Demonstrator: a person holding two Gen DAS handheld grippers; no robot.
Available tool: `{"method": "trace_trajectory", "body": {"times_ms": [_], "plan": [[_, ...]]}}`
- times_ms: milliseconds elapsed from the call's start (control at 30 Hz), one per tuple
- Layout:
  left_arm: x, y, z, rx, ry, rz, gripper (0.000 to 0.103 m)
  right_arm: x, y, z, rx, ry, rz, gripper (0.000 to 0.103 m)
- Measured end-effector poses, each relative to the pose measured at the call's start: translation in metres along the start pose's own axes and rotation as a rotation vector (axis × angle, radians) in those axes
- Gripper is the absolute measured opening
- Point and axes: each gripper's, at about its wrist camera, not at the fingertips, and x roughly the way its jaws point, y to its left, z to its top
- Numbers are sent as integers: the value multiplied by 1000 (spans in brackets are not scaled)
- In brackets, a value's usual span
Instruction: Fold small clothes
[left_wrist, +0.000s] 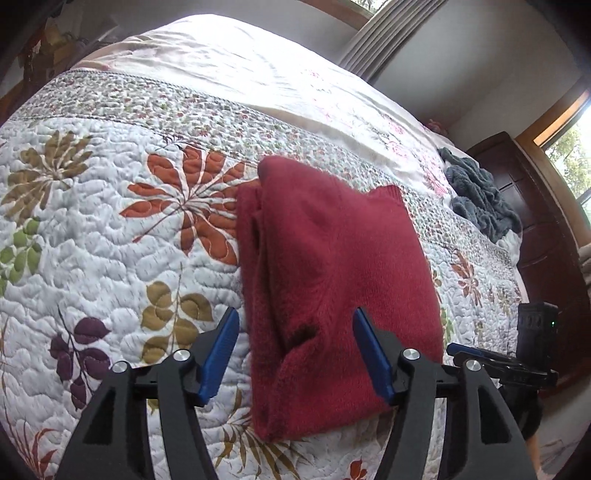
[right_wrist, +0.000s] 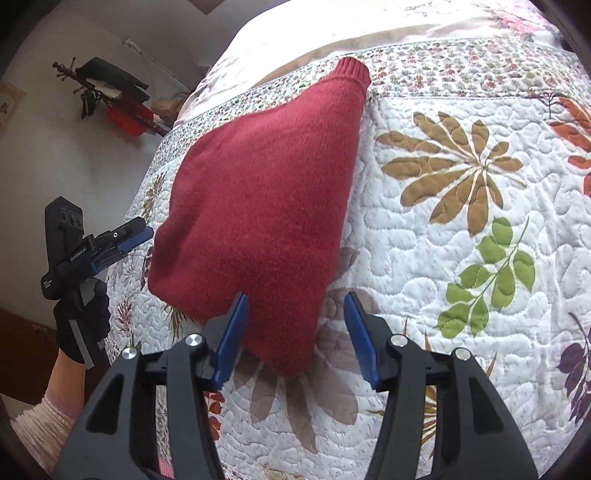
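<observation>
**One red sweater, two hand-held grippers**

One bed (left_wrist: 110, 229) under a floral quilt carries one folded red sweater (left_wrist: 332, 266) and one blue-grey garment (left_wrist: 476, 195) well apart. Left hand-held gripper (left_wrist: 295, 350) gapes wide, empty; right hand-held gripper (right_wrist: 293, 336) likewise. Gripper lettering unreadable.
</observation>
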Motion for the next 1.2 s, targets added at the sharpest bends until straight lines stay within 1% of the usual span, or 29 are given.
{"method": "trace_trajectory", "body": {"times_ms": [133,267,367,433,500,600,700,767,867,933,967,1000,1067,1133,1167,1200], "plan": [[19,15,25,-79,36,-44,67,-4,-1,16,0,-17,17,58],[44,27,38,-117,85,-79,67,4,-6,24,23,-14,36,59],[65,37,41,-140,122,-100,67,12,-13,32,48,-6,58,59],[76,43,43,-152,140,-142,67,20,-15,34,58,1,62,59],[85,45,42,-145,156,-202,66,25,-18,36,72,5,69,62],[93,39,43,-97,167,-242,65,31,-22,39,84,6,93,62],[97,33,44,-72,176,-292,66,37,-22,44,91,9,113,63],[100,30,45,-58,185,-323,68,42,-22,48,103,14,120,64],[111,25,46,-65,208,-367,74,52,-24,54,132,20,146,66],[122,22,46,-59,230,-368,79,61,-25,59,155,26,158,70],[126,19,45,-43,241,-372,84,66,-25,61,161,32,162,71],[127,16,45,-25,248,-374,86,71,-25,62,165,37,169,72],[129,11,46,-6,265,-369,87,82,-27,65,174,51,194,77],[130,8,47,-1,266,-362,86,90,-30,68,192,56,212,78],[129,5,46,6,260,-348,81,91,-29,70,194,54,219,74],[127,3,44,20,253,-320,71,91,-28,71,191,53,223,70]]}}
